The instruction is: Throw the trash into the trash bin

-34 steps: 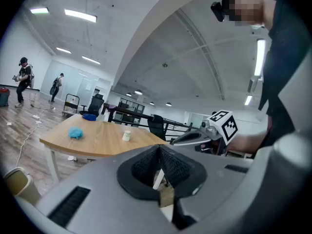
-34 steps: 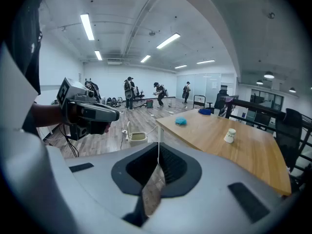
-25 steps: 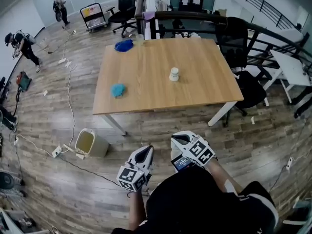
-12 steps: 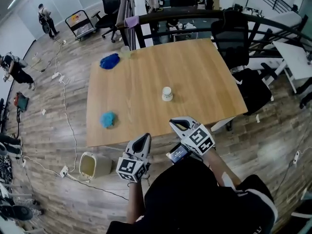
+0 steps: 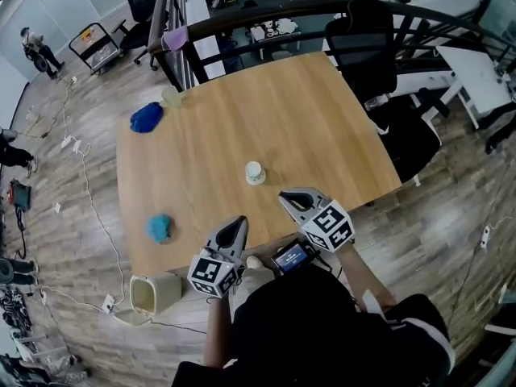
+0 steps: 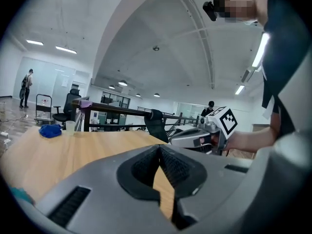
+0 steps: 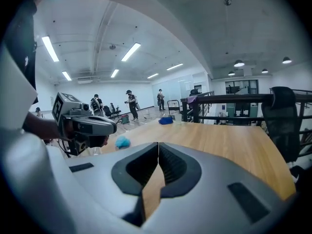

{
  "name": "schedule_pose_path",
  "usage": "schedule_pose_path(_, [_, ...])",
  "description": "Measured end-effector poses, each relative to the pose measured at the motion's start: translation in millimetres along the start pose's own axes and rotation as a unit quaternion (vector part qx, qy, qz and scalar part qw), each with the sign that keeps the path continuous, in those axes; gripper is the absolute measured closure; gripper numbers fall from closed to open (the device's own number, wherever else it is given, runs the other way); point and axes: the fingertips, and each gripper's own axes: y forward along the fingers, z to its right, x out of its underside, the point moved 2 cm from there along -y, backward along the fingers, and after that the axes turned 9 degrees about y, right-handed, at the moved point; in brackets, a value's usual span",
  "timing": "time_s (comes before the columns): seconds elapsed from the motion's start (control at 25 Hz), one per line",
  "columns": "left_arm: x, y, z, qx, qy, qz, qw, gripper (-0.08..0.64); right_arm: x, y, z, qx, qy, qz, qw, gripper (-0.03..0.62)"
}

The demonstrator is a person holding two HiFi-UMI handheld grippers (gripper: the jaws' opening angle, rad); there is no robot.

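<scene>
Progress nil: all trash lies on the desk [image 5: 306,111]. Items: light blue crumpled wad [image 5: 159,227] near the left edge, dark blue wad [image 5: 146,117] at the far left corner, small white cup-like item [image 5: 255,172] mid-desk. Open trash bin [image 5: 153,293] stands on the floor off the near left corner. At the near edge the left gripper [image 5: 235,226] and right gripper [image 5: 290,200] hover, fingers together, empty. Every pick-up and drop remains, I judge.
</scene>
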Motion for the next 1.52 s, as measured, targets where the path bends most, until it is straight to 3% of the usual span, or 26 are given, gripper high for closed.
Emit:
schedule_pose_path(0.12, [13,24,-15,0.021,-0.001,-0.018,0.9996,0.552,5,10,13,0.008,-0.002,-0.002,1.000,0.593])
schedule_pose_path(0.36, [44,66,-39,0.062,-0.032,-0.068,0.9952,0.547,29,27,31,0.031,0.042,-0.020,0.998,0.594])
schedule_pose_path(0.4, [52,77,-47,0.062,-0.026,-0.079,0.9946,0.499,34,31,36,0.040,0.047,-0.024,0.998,0.592])
schedule_pose_path(0.48, [72,102,-65,0.061,0.002,-0.101,0.9930,0.287,42,42,47,0.053,0.066,-0.019,0.996,0.593])
schedule_pose_path(0.56, [95,132,-87,0.052,0.038,-0.121,0.9906,0.216,54,55,58,0.057,0.093,-0.013,0.994,0.594])
schedule_pose_path(0.68, [127,175,-107,0.051,0.084,-0.146,0.9844,0.169,77,69,72,0.058,0.121,-0.016,0.991,0.594])
schedule_pose_path(0.8, [149,211,-110,0.073,0.100,-0.169,0.9778,0.169,88,79,89,0.061,0.120,-0.019,0.991,0.592])
schedule_pose_path(0.92, [165,219,-116,0.063,0.113,-0.195,0.9722,0.202,88,81,102,0.071,0.116,-0.010,0.991,0.593])
schedule_pose_path(0.96, [166,218,-118,0.060,0.109,-0.197,0.9725,0.281,85,80,105,0.073,0.116,-0.002,0.991,0.594])
schedule_pose_path(1.28, [157,211,-116,0.036,0.088,-0.192,0.9768,0.282,83,71,121,0.077,0.125,-0.001,0.989,0.594])
schedule_pose_path(1.52, [145,162,-116,-0.023,0.038,-0.190,0.9808,0.282,70,72,95,0.030,0.100,-0.014,0.994,0.594])
